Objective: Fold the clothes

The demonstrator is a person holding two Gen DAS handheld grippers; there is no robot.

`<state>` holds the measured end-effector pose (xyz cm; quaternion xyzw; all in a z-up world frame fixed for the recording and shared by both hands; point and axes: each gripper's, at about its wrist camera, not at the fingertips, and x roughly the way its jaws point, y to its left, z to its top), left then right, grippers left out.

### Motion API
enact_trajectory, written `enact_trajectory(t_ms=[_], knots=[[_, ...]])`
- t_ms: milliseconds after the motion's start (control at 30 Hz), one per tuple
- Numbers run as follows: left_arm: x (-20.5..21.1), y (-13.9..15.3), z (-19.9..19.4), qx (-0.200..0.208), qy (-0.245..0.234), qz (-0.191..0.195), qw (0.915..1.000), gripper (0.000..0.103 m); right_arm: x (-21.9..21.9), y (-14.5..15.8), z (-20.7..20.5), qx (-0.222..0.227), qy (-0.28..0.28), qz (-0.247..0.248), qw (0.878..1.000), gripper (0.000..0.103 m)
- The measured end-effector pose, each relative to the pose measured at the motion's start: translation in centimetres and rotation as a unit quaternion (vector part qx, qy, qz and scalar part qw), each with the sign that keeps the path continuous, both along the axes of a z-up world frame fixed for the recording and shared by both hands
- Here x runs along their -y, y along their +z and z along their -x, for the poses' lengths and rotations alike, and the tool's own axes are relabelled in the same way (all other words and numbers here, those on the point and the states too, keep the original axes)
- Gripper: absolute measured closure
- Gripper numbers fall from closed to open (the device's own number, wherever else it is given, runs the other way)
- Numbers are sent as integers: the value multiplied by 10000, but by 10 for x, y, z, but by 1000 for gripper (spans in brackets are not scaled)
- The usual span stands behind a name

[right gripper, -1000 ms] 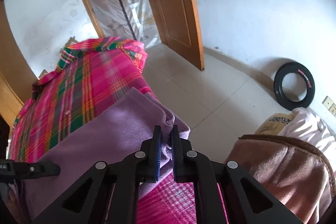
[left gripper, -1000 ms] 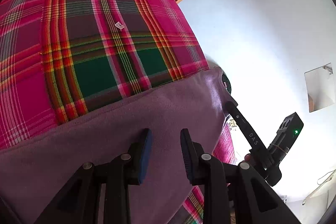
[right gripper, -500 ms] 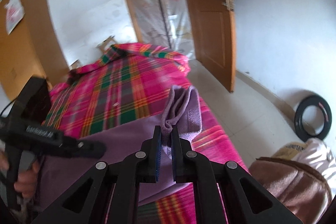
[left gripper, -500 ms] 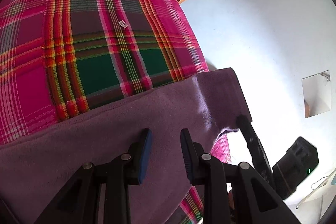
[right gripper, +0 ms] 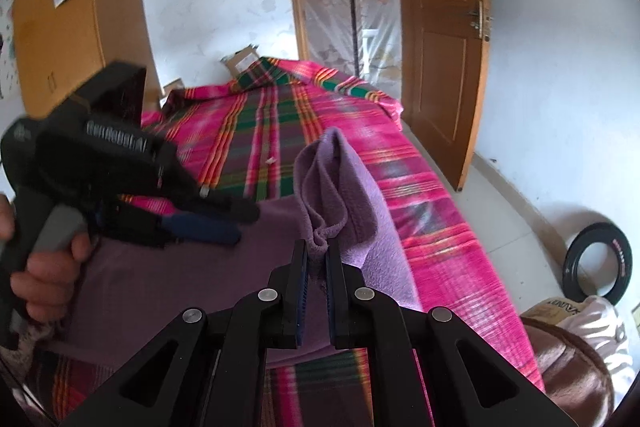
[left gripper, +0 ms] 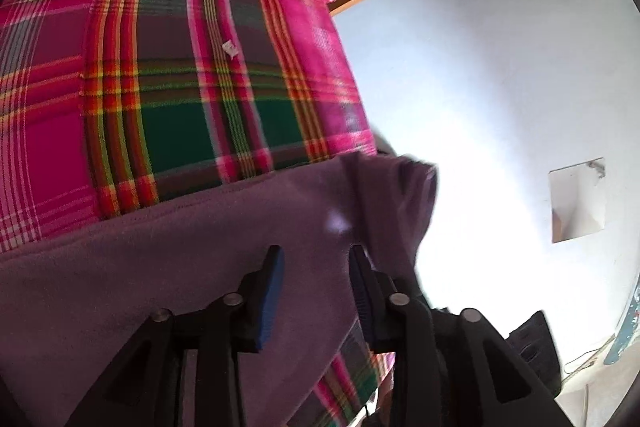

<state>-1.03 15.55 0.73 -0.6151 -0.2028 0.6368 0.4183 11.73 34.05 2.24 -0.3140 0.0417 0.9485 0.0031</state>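
Observation:
A purple fleece garment (left gripper: 208,267) lies spread on a pink and green plaid bedspread (left gripper: 168,75). My left gripper (left gripper: 316,267) hovers open just over the fleece, nothing between its blue pads. In the right wrist view, my right gripper (right gripper: 316,255) is shut on a bunched edge of the purple garment (right gripper: 340,187). It holds that edge up as a standing fold above the flat part. The left gripper (right gripper: 244,225) shows there too, held by a hand (right gripper: 48,267), fingers apart over the fleece to the left. The raised flap (left gripper: 400,195) stands at the right of the left wrist view.
The bed's right side drops to a tiled floor (right gripper: 512,227). A black tyre (right gripper: 596,259) leans at the wall. A brown blanket (right gripper: 572,367) and a white bundle (right gripper: 596,319) lie at the lower right. A wooden door (right gripper: 444,47) and a wardrobe (right gripper: 80,27) stand behind the bed.
The right gripper has lifted the garment's edge and swung it from the bed's floor side in over the fleece, closer to the left gripper. The left gripper stays open over the garment.

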Motion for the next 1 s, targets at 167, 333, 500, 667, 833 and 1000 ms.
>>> enact_trajectory(t_ms=[167,333,500,667,833,1000], knots=[[10,-5,3,268,169,-355,9989,68,14,-9,-3,84,139,-278,9995,95],[22,-16,10,693,377,-836,9934,61,19,-17,-7,155,179,-318,9992,95],[24,-28,13,888,467,-817,9916,60,25,-18,-9,141,305,-444,9984,91],[32,-34,14,1024,622,-1021,9875,58,34,-18,-16,117,566,-633,9963,87],[41,-37,16,992,811,-1094,9857,58,27,0,-37,-460,358,-554,9968,75],[45,-39,20,954,901,-952,9868,58,11,-3,-26,-205,292,-351,9987,52]])
